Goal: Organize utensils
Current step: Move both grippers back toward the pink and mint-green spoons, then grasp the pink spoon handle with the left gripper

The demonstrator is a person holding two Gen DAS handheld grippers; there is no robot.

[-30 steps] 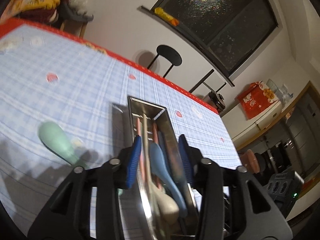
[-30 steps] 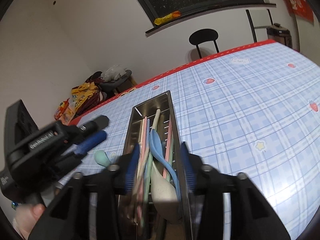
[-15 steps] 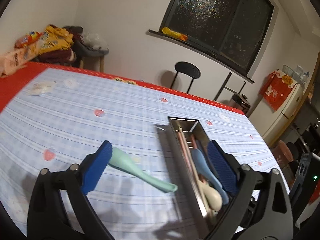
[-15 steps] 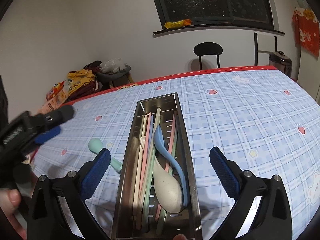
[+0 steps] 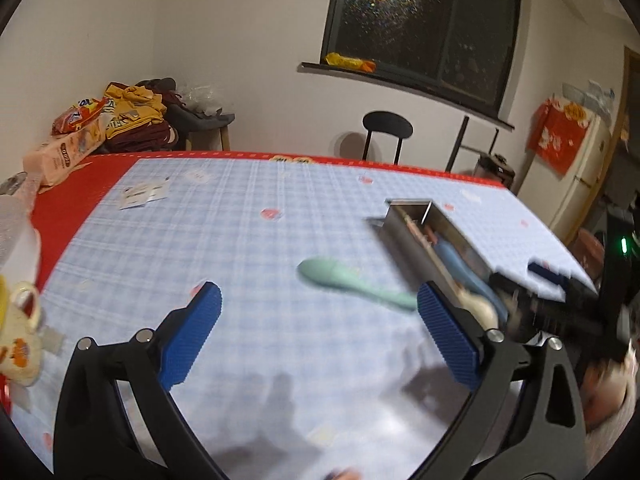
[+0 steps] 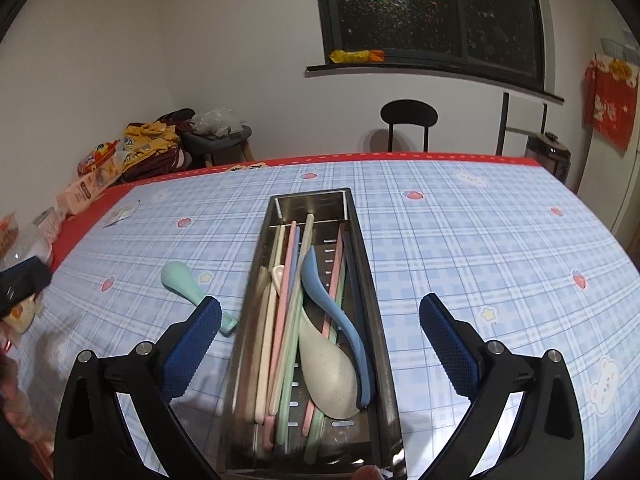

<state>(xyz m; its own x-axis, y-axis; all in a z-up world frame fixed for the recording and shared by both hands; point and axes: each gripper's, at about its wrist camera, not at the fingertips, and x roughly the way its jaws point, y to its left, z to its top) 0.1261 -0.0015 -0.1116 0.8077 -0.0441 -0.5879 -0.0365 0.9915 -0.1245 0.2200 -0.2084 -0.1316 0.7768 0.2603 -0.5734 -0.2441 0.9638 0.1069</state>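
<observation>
One spoon left outside the tray

Our left claw [image 5: 318, 338], released, faces the green spoon [image 5: 352, 282] ahead-right, handle toward the tray [image 6: 362, 248]; our right claw [image 6: 320, 344] gapes empty.

The left wrist view is smeared by motion blur. The handle end of the mint-green plastic spoon [image 6: 188, 288] is hidden behind a blue pad [image 6: 192, 354]. The near end of the long stainless-steel tray [image 6: 376, 364] is cut off by the bottom edge.

Indoor overhead light, dark window [image 6: 432, 16]; left wrist view motion-blurred, right sharp; fisheye edges bend and vignette.
</observation>
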